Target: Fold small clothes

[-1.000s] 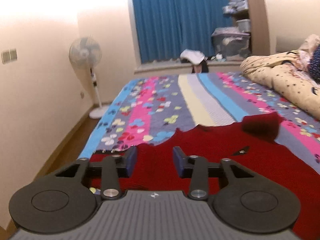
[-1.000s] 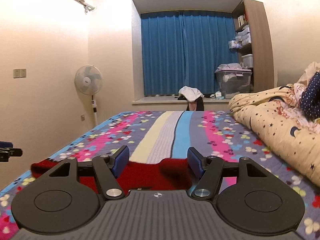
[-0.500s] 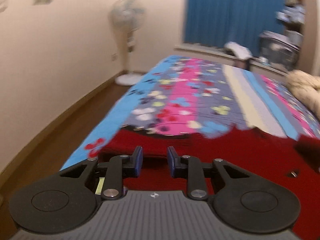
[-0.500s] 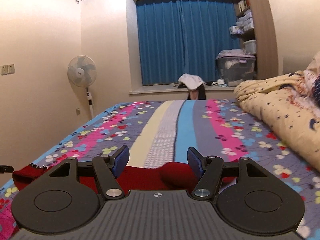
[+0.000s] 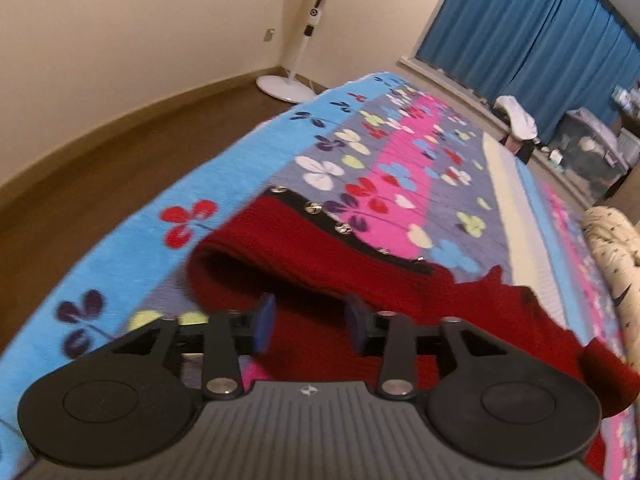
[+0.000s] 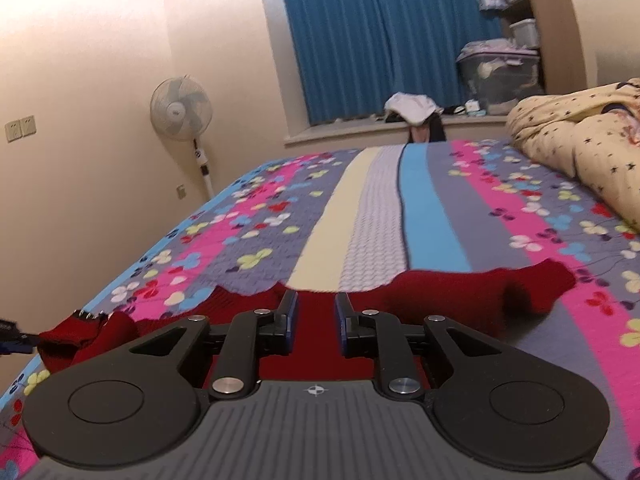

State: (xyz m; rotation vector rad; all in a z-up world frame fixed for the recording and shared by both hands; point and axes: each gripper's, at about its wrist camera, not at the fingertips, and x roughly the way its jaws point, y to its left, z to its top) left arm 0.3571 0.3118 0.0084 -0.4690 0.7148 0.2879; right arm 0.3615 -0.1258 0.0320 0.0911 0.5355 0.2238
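Your left gripper (image 5: 308, 322) has its jaws opening at this moment, standing about half apart over the near left part of the red knitted garment (image 5: 360, 264); red cloth shows in the gap between the blue pads (image 5: 264, 322), but they are not pressing on it, so you hold nothing there. Your right gripper (image 6: 316, 322) has its jaws closing and already narrow, with red knit showing in the slot between them; whether the pads have caught a layer yet cannot be made out, and I judge they have not. The garment lies flat on the flowered, striped bedspread (image 6: 400, 216), directly ahead of and under both grippers. Its long axis runs across your view from left to right: a folded-over edge trimmed in black with a row of metal studs (image 5: 340, 227) sits on the left, and a rounded red sleeve end (image 6: 544, 284) reaches out on the right. The studded edge is nearer your left hand and the sleeve end nearer your right, so the coming fold, as I read it, turns on each hand taking the side of the near hem closest to it. No readable brand or writing shows on the garment; a small dark mark near its right side (image 5: 528, 298) is too blurred to read.
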